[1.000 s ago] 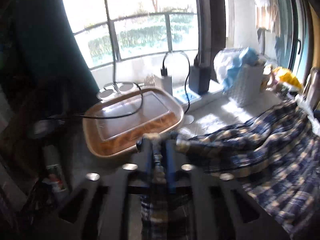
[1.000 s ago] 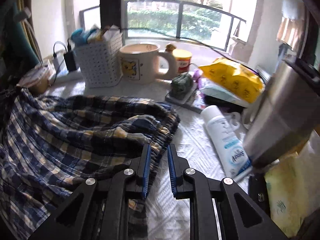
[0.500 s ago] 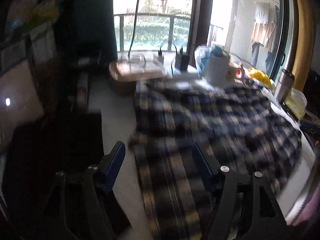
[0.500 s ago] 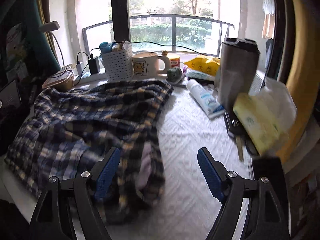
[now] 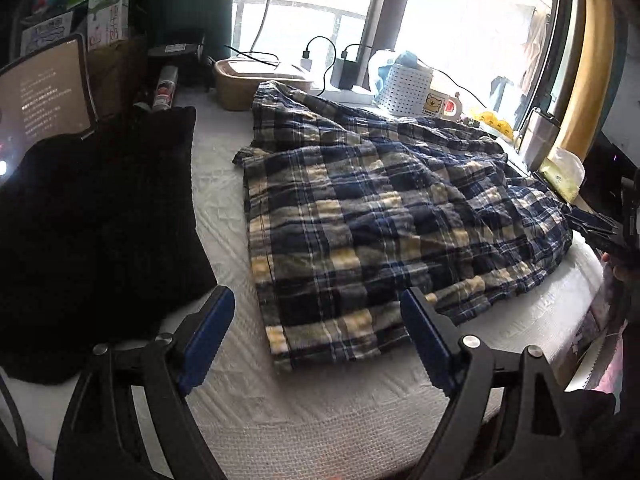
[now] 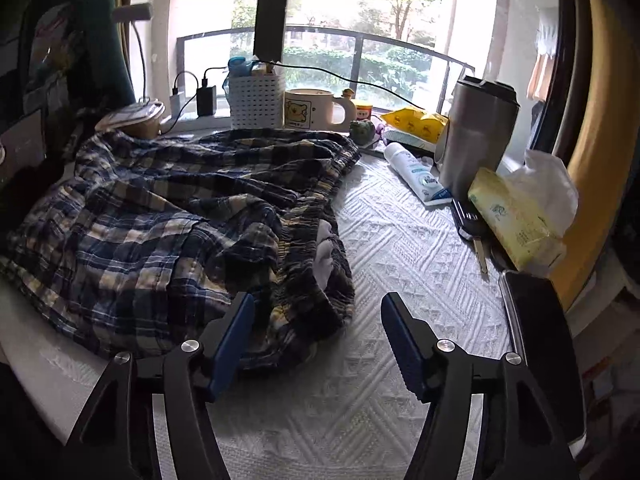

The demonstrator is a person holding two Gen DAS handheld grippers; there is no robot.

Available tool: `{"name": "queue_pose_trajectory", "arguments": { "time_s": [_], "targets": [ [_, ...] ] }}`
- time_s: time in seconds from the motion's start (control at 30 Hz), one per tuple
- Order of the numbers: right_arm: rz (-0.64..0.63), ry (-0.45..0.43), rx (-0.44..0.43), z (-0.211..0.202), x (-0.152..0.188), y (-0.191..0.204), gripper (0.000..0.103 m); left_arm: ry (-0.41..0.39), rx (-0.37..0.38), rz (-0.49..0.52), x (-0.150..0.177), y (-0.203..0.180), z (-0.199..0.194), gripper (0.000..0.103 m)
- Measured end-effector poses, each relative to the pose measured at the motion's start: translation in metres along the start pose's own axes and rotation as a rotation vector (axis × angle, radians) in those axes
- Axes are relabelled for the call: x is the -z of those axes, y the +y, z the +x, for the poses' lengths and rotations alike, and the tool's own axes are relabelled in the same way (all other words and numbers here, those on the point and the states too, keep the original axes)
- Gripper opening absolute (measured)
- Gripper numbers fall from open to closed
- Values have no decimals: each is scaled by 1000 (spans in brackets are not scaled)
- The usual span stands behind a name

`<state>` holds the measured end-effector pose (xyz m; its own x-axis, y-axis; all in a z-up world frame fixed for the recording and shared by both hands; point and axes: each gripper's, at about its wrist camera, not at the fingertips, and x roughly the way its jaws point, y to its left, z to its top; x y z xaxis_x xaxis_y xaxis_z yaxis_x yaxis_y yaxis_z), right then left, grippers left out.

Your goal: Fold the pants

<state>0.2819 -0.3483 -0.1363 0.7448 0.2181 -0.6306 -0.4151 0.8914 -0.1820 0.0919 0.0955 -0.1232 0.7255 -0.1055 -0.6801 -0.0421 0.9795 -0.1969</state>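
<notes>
Left wrist view: my left gripper [image 5: 316, 336] has its fingers wide apart, and they have just been opening. The near end of the plaid pants [image 5: 384, 216] lies between them, but the pads do not touch it. The pants lie spread on the white cover [image 5: 320, 408], with a black cloth [image 5: 96, 232] to the left. From the right wrist view, my right gripper [image 6: 316, 340] also has its fingers apart, and they have just been closing a little. The bunched waist of the pants [image 6: 312, 276] sits between them, untouched. To the right stand a steel cup [image 6: 476, 136] and a tissue pack [image 6: 516, 216].
</notes>
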Motion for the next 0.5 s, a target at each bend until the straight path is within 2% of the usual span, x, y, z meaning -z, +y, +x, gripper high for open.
{"name": "queue_pose_trajectory", "arguments": {
  "time_s": [0.03,0.13,0.2,0.23,0.3,0.33,0.37,0.43,0.5],
  "targets": [
    [-12,5,0,2,-1,3,64,5,0,-4,2,0,2,85],
    [-35,28,0,11,-3,11,50,12,14,0,5,-4,9,85],
    [-45,48,6,18,-2,14,34,-6,0,0,6,-8,11,81],
    [-37,57,4,21,-1,13,30,-10,-2,12,6,-11,13,75],
    [-18,61,-6,24,1,13,24,-11,-30,47,6,-17,16,39],
    [-17,57,-8,24,2,13,22,-15,-44,54,5,-17,16,26],
    [-17,55,-12,23,1,14,18,-5,-24,43,4,-15,17,8],
    [-8,40,-7,19,-1,15,8,-9,-6,18,1,-11,16,5],
    [2,24,-2,11,-6,14,8,-29,7,2,-3,-9,9,5]
  ]
}}
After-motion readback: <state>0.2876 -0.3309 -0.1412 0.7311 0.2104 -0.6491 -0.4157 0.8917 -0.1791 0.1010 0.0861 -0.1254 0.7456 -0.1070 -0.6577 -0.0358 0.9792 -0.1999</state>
